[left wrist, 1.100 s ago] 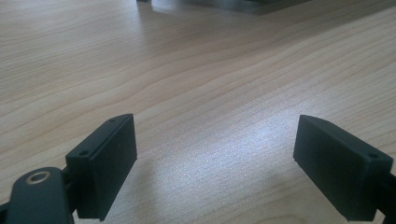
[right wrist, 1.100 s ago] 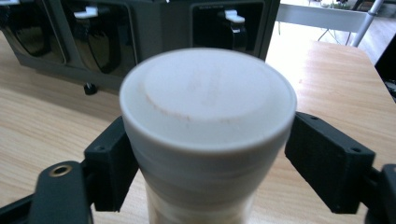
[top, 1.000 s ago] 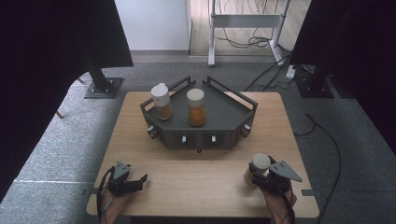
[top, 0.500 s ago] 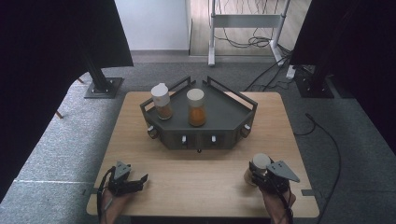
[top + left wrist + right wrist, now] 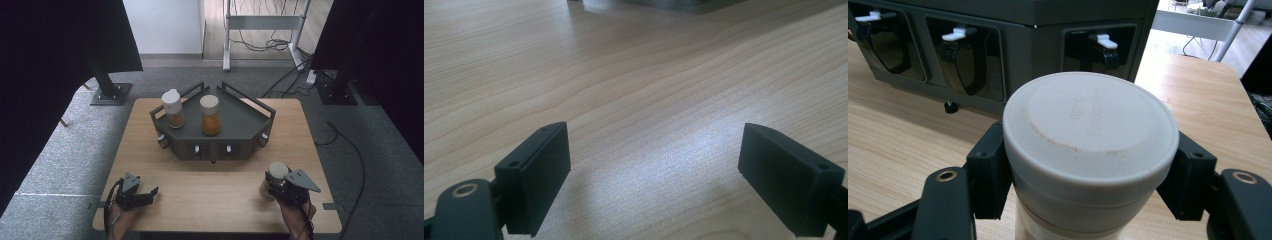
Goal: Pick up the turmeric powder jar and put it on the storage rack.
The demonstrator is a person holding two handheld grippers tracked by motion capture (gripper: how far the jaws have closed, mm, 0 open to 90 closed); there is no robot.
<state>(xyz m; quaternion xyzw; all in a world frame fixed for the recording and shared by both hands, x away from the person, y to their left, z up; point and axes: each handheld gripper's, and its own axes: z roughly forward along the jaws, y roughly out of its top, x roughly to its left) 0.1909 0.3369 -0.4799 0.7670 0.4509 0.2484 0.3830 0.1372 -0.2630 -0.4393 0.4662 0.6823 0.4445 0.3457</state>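
A: Starting w/ the high view: we've got two jars standing on the dark tray (image 5: pixel 250 120), the white-lidded jar (image 5: pixel 173 108) at its left w/ brownish-orange powder in the bottom part, and the beige-lidded jar (image 5: pixel 210 115) near the middle, orange contents filling most of it. A third jar (image 5: pixel 277 172) is at the table's (image 5: pixel 210 200) near right corner, inside our right gripper (image 5: pixel 274 184).

B: So, as we judge it, two placed, one to go; grip's done, lift and carry to the tray are left. Left gripper (image 5: pixel 150 192)?

A: Low at the near left corner, well apart from the tray, holding nothing.

B: Left gripper view?

A: Its fingers (image 5: pixel 536 177) are spread wide, bare wood between them, tray edge at the very top.

B: Right gripper view?

A: Jaws have just been closing, w/ the third jar (image 5: pixel 1090 150) between them; now the pads (image 5: pixel 990 175) pinch it on both sides just under the pale lid. Can't tell what's in it, since the lid covers it. Behind it is the tray's front wall (image 5: pixel 1043 45) w/ small white levers in recesses.

B: Free space on the tray's right half, as far as we see.
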